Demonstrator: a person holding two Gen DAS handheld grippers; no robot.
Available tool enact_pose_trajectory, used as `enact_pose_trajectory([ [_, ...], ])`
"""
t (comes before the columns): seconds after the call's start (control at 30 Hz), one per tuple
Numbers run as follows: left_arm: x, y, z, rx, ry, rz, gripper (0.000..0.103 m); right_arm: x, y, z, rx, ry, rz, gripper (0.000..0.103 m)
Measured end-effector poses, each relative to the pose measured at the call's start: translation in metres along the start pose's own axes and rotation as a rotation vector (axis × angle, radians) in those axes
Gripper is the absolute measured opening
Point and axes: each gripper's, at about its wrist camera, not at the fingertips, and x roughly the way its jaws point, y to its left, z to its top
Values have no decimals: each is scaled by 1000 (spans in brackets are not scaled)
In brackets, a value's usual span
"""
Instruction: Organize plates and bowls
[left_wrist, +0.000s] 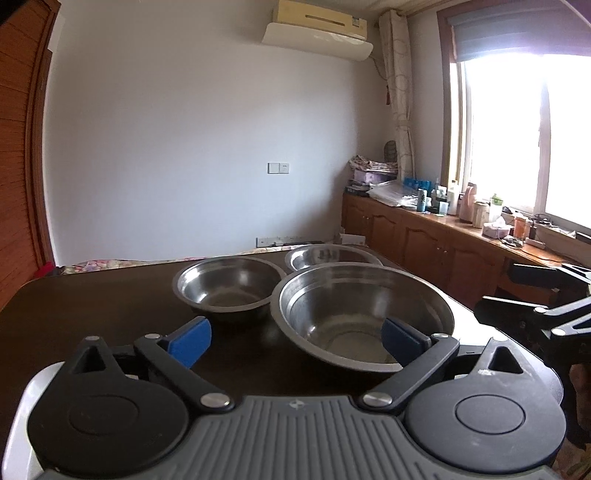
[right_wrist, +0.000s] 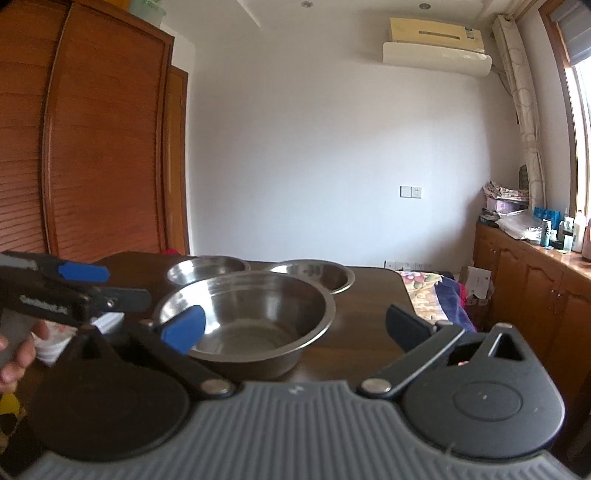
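Note:
Three steel bowls stand close together on a dark wooden table (left_wrist: 110, 306). The largest bowl (left_wrist: 365, 314) is nearest, a medium bowl (left_wrist: 229, 284) sits behind it to the left, and a smaller bowl (left_wrist: 332, 256) is at the back. My left gripper (left_wrist: 295, 332) is open, its right blue pad over the large bowl's near rim. My right gripper (right_wrist: 293, 317) is also open, its left pad in front of the large bowl's (right_wrist: 251, 314) left rim. Nothing is gripped. Each gripper shows in the other's view, the right gripper (left_wrist: 517, 291) at the right and the left gripper (right_wrist: 110, 284) at the left.
A person's hand (right_wrist: 14, 354) holds the left gripper. A tall wooden wardrobe (right_wrist: 92, 147) stands to the left. A low cabinet (left_wrist: 424, 240) under the window carries several bottles. A bed with a floral cover (right_wrist: 432, 288) lies beyond the table's right edge.

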Motion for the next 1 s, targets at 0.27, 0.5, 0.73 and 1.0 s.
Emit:
enact_pose_trajectory([
  [0.27,19,11,0,-43,31,-34,102,22,-17,2,26,31,24,103],
  [0.5,40,18,3,-61,88,-21,75,48,-26,4,33,91,65,103],
  [0.73,52,24,3,-86,138,-27,60,70,-33,7,44,178,105,80],
  [1.0,52,16,10,-89,175,-69,57,86,-39,3,81,266,147,60],
])
